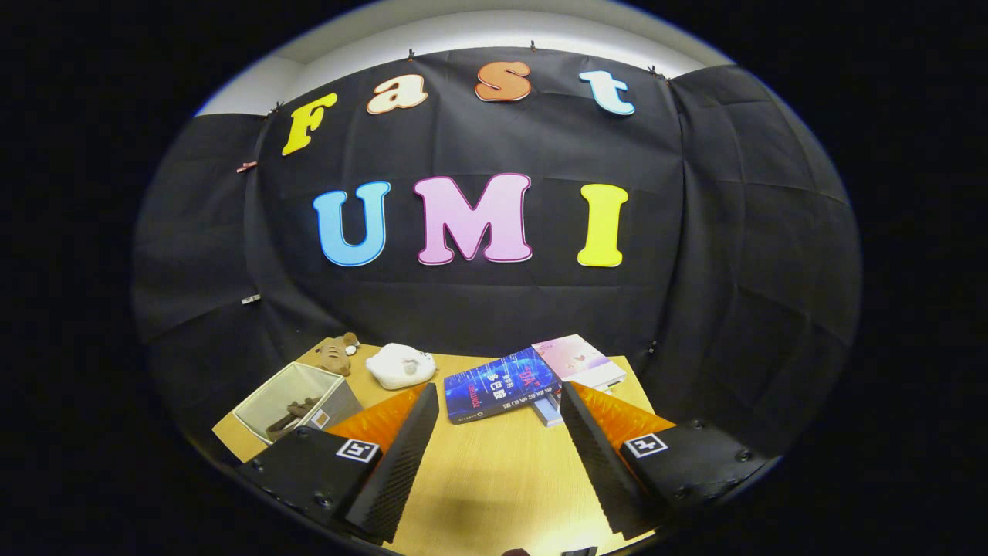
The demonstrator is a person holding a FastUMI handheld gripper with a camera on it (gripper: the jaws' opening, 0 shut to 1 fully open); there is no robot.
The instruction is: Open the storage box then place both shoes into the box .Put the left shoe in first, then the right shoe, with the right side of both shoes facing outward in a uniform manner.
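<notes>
My gripper [498, 391] is open above a light wooden table [494, 479], its fingers spread wide with nothing between them. A pale open-topped storage box [332, 394] stands at the table's left corner, beside and beyond my left finger, with a brown item [292, 415] lying inside. A white rounded object [400, 365], possibly a small shoe or a toy, lies just beyond the left fingertip. I cannot tell its kind for sure.
A blue book [502, 384] lies just ahead between the fingertips, partly over a pink-covered book [580, 360] at the far right. A small brown plush toy [337, 354] sits behind the box. Black cloth walls close in the table's far side.
</notes>
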